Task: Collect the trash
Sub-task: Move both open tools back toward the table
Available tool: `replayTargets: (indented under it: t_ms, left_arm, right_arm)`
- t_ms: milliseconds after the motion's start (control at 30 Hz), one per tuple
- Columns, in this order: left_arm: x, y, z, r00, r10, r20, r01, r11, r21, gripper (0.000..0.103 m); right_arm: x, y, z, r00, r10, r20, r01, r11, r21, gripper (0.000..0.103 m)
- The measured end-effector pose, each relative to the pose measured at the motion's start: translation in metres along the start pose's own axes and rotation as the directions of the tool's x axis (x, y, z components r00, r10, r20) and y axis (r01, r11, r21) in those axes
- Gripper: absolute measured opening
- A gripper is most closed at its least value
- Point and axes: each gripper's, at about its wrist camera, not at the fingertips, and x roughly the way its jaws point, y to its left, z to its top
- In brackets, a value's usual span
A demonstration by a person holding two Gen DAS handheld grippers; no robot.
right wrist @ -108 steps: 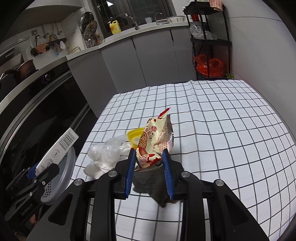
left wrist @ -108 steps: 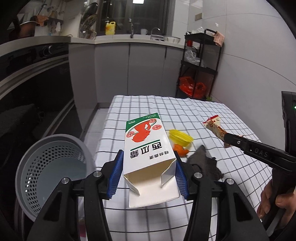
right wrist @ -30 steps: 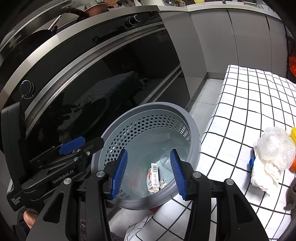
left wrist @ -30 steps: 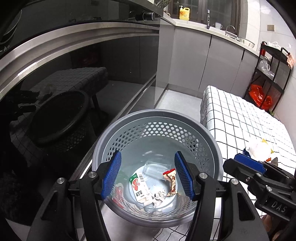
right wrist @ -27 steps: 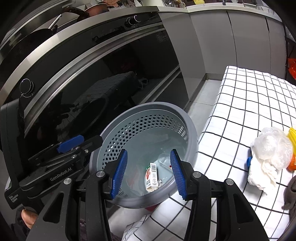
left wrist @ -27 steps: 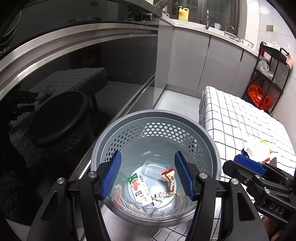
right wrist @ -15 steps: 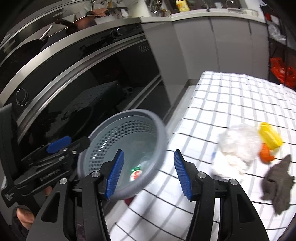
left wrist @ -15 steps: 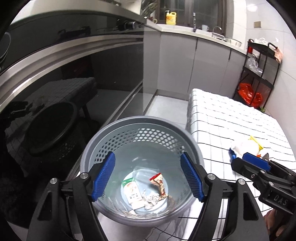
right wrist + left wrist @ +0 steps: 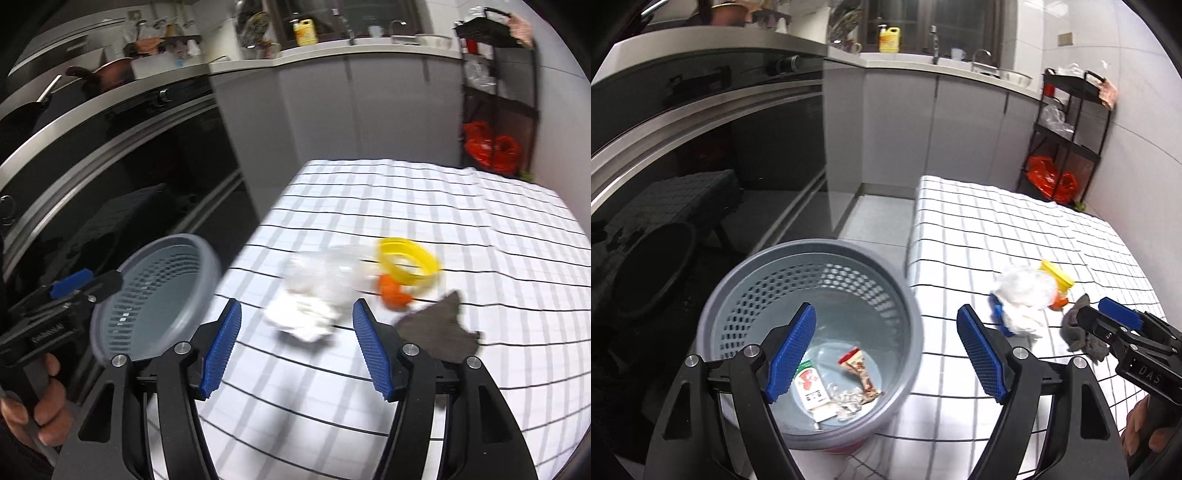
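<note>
A grey perforated bin [image 9: 812, 266] stands beside the checked table [image 9: 1015, 229]; it also shows in the right wrist view [image 9: 162, 295]. Inside lie a milk carton [image 9: 810, 387] and a snack wrapper [image 9: 860, 373]. On the table lie a white plastic and tissue wad [image 9: 1023, 295] [image 9: 314, 291], a yellow ring lid [image 9: 406, 264], an orange scrap [image 9: 395, 291] and a grey rag [image 9: 439, 328]. My left gripper [image 9: 886, 350] is open and empty over the bin's right rim. My right gripper [image 9: 297, 350] is open and empty, just short of the wad.
A dark oven front [image 9: 701, 155] and grey cabinets [image 9: 960, 129] run along the left and back. A black rack [image 9: 1067, 140] with red bags stands at the far right by the wall.
Both grippers dropped the carton and the wrapper into the bin, then opened wider. Both have swung right from the bin toward the table; the right one now faces the wad.
</note>
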Motion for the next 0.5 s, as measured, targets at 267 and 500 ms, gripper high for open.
replayTargets:
  t_ms: [267, 500]
  left_arm:
    - [0.012, -0.042, -0.003, 1.0, -0.03, -0.009, 0.031, 0.997, 0.067, 0.08]
    - [0.024, -0.067, -0.004, 0.998, -0.049, -0.028, 0.052, 0.994, 0.095, 0.082]
  right_arm:
    - [-0.014, -0.05, -0.015, 0.993, -0.118, -0.001, 0.118, 0.992, 0.05, 0.064]
    - [-0.003, -0.072, -0.026, 0.983, -0.173, -0.062, 0.177, 0.982, 0.064, 0.065]
